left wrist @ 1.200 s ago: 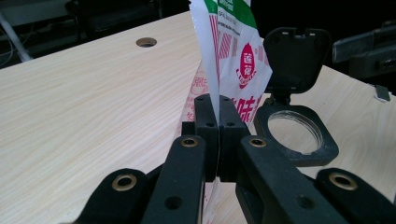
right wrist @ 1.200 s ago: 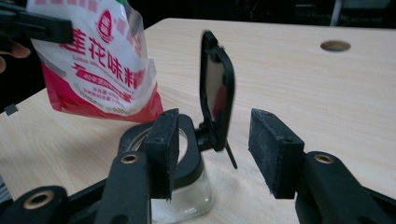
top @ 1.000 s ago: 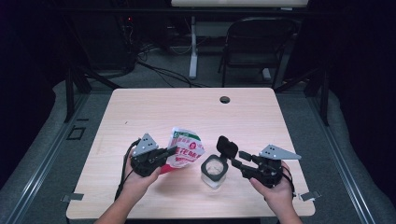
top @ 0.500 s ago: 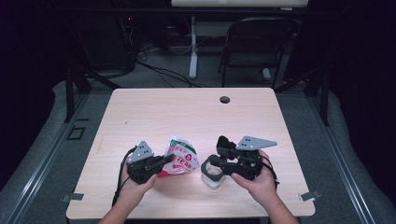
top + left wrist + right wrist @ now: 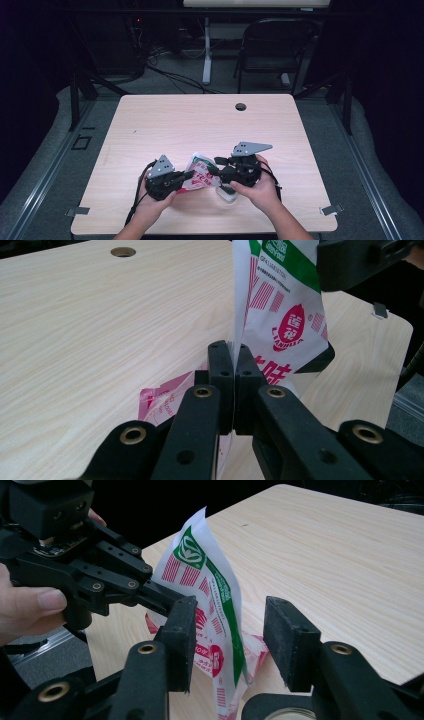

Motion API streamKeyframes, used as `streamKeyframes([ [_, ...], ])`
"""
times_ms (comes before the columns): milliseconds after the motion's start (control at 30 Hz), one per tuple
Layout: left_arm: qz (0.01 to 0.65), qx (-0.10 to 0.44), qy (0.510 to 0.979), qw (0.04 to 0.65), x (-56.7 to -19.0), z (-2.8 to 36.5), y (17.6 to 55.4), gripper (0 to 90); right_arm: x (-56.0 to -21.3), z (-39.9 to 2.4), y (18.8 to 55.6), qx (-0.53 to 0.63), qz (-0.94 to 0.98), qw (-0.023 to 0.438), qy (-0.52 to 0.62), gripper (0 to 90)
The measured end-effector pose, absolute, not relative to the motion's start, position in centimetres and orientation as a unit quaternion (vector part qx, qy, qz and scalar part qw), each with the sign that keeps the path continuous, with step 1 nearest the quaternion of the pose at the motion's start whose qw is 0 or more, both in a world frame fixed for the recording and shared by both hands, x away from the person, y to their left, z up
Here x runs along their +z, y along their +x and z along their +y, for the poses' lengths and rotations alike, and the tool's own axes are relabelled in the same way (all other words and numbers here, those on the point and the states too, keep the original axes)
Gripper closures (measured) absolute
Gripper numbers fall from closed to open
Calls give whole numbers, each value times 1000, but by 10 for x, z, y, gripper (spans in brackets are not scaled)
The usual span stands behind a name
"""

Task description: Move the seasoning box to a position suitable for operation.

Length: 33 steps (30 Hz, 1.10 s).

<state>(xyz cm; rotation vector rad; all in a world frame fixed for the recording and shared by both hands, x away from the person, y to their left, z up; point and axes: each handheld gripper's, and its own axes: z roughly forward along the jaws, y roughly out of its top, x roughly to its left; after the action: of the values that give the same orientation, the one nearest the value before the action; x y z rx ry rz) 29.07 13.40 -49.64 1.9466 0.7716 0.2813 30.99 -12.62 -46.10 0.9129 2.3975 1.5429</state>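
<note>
The left gripper has its jaws clenched on the side edge of a packet, the two black pads pressed together with the thin film pinched between them, as the left gripper view shows. The packet rises upright just beyond those pads: a flat white plastic pouch with a green band running along its upper part, blocks of red stripes, a red emblem and red printed characters lower down. Its pink-red lower end is crumpled and rests on the wooden table under the jaws.

To its right, the right gripper faces the left one with the packet standing between its jaws. They have just been closing, yet both pads are apart from the film, so it is released. A clear jar sits directly beneath this gripper, its rim showing below the jaws.
</note>
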Motion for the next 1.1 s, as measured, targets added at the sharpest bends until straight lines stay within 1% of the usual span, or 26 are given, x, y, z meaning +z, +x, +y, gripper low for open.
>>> streamKeyframes([
  [167,320,113,800,495,-495,135,293,900,-464,-121,314,506,804,65,305,635],
  [300,322,111,798,497,-495,134,296,900,-467,-118,318,499,809,53,305,660],
  [567,325,107,800,493,-494,133,300,900,-475,-112,324,480,820,49,308,691],
  [667,323,105,800,494,-495,131,300,900,-478,-108,326,467,828,49,308,729],
  [967,323,105,801,492,-497,129,299,900,-483,-102,330,452,836,41,309,779],
  [1100,323,105,800,495,-499,128,298,900,-484,-102,332,449,837,35,311,830],
])
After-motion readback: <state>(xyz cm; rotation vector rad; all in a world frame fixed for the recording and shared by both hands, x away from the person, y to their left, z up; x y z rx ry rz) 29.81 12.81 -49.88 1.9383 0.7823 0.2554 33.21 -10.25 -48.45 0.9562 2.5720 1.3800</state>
